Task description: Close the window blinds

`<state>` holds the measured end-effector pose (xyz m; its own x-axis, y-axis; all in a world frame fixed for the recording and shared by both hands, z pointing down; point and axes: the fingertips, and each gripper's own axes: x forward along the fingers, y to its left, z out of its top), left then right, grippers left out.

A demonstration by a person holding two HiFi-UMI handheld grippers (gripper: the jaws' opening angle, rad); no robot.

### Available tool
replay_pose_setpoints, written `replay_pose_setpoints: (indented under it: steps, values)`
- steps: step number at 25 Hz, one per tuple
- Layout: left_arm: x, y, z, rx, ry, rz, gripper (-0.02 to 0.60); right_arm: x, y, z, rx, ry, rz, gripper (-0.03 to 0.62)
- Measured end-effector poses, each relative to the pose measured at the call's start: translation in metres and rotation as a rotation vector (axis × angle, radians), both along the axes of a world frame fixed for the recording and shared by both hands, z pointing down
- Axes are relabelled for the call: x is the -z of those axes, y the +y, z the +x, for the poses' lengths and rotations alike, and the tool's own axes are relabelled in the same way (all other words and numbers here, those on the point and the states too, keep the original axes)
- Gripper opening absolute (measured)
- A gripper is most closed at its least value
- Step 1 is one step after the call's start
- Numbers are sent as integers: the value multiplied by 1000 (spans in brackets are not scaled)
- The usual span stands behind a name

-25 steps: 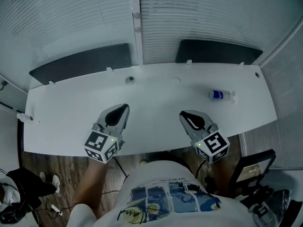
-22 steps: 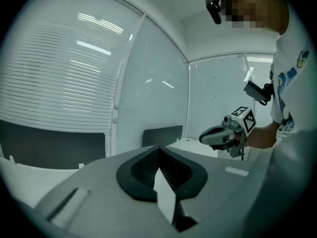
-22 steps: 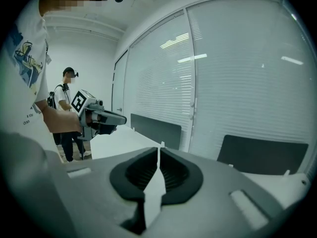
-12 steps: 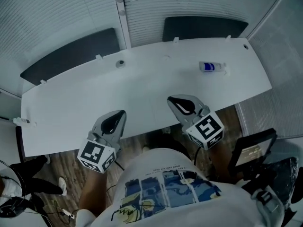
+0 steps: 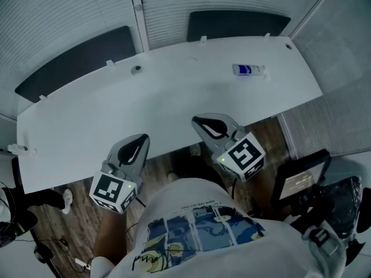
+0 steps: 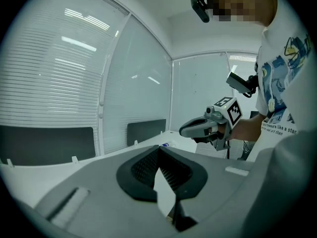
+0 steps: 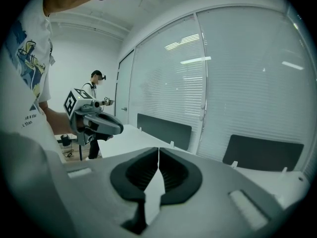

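Observation:
Slatted window blinds hang behind the white desk, split by a vertical frame post. In the left gripper view the blinds fill the left side, and in the right gripper view the blinds fill the right. My left gripper is shut and empty at the desk's near edge, far from the blinds. My right gripper is likewise shut on nothing, over the same edge. Each gripper view shows meeting jaws: left gripper, right gripper.
A small bottle lies on the desk's far right. Two dark panels stand along the desk's back edge. A dark device with a lit screen sits at the lower right. Another person stands far off.
The view has drawn back from the desk. Both grippers have moved from over the desktop to its near edge, still shut and empty.

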<state>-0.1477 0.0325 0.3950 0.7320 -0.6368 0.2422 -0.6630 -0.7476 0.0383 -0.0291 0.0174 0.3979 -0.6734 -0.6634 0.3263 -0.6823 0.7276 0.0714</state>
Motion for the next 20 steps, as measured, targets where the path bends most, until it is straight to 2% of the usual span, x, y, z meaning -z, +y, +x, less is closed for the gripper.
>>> replay_pose_setpoints:
  steps: [11,20]
  values:
    - [-4,40,-6,-62,11,23,5,0,43,-11,-41,14,30,6]
    - [3,59,-2,-52,19,29,5,6,64,-12,-12,14,40,6]
